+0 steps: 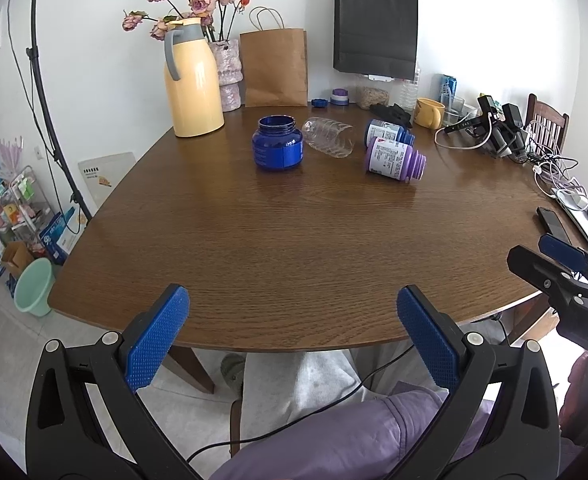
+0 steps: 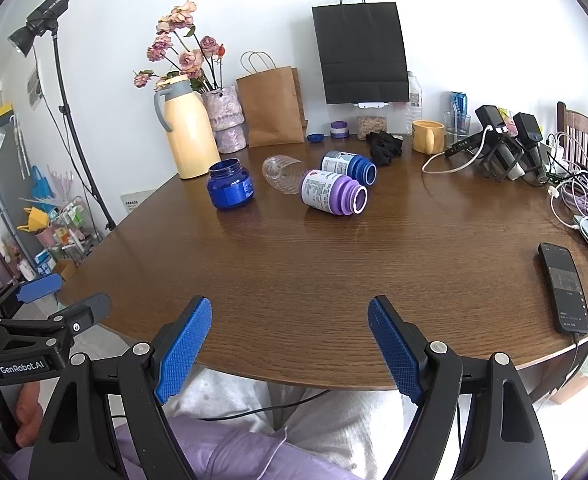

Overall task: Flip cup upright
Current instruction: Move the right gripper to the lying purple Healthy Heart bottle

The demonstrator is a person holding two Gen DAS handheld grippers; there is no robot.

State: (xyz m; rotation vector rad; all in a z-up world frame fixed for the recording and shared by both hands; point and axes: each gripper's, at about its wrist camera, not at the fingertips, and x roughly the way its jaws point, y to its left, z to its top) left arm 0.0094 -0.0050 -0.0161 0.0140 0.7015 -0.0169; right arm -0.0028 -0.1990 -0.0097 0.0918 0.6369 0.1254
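A clear ribbed plastic cup [image 1: 329, 136] lies on its side on the brown table [image 1: 294, 248], between an upright blue jar [image 1: 278, 143] and two lying bottles; it also shows in the right wrist view [image 2: 284, 173]. A purple bottle [image 1: 394, 158] and a dark blue bottle [image 1: 387, 132] lie on their sides. My left gripper [image 1: 292, 332] is open and empty at the table's near edge, far from the cup. My right gripper [image 2: 290, 344] is open and empty, also at the near edge; it shows at the right of the left wrist view [image 1: 549, 260].
A yellow thermos [image 1: 192, 80], flower vase [image 1: 228, 76], brown bag [image 1: 274, 66] and black bag [image 1: 375, 28] stand at the back. A yellow mug [image 1: 429, 113], cables and devices [image 1: 497, 132] crowd the right. A phone [image 2: 565, 292] lies at the right edge.
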